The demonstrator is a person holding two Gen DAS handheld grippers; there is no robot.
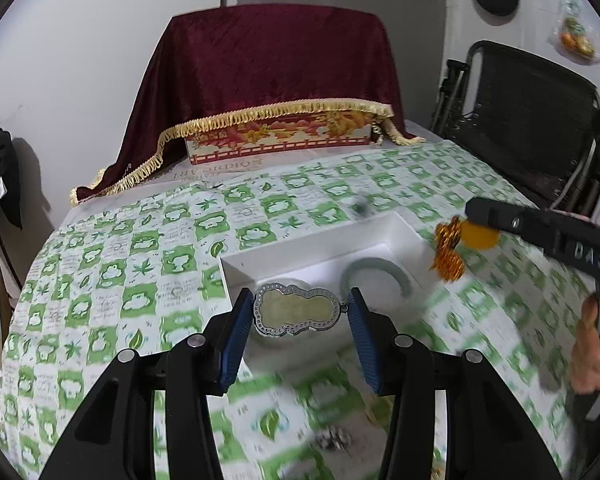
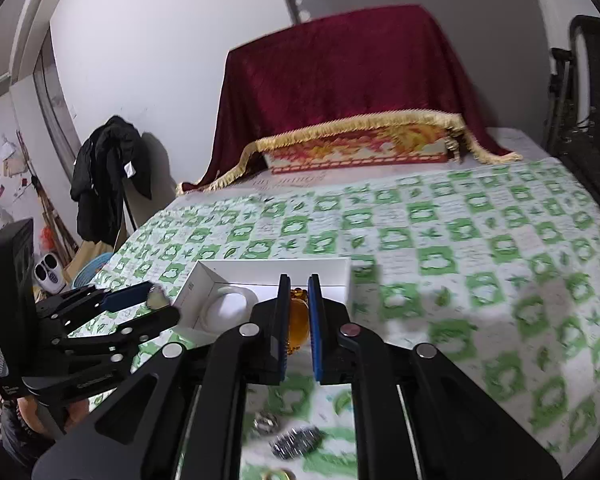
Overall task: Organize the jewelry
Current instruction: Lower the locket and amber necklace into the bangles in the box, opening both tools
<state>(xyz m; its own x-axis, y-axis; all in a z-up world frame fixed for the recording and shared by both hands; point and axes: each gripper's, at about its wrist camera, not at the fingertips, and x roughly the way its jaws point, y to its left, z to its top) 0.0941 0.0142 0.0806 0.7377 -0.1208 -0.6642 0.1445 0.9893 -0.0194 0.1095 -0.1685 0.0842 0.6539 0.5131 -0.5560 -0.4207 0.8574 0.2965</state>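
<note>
A table (image 1: 112, 248) under a green-and-white checked cloth is filling both views, with a box draped in dark red cloth (image 1: 276, 76) standing at its far end. Nearer, an open white tray (image 1: 404, 232) is lying on the cloth, with a pale green bangle (image 1: 374, 270) sitting inside it.

The left gripper (image 1: 300, 312) is clasping a gourd-shaped pendant (image 1: 296, 310) by its two ends, above the tray's near edge. The right gripper (image 2: 298, 312) is clenched on an amber piece with gold beading (image 2: 298, 318), just short of the tray. More jewelry is lying on the cloth beneath it, blurred.

The pendant is being pinched only at its narrow tips, so it is probably liable to twist free and land outside the tray. The beaded part is dangling loose and could snag on the tray wall.

Both grippers are pointing forward and downward, side by side.
</note>
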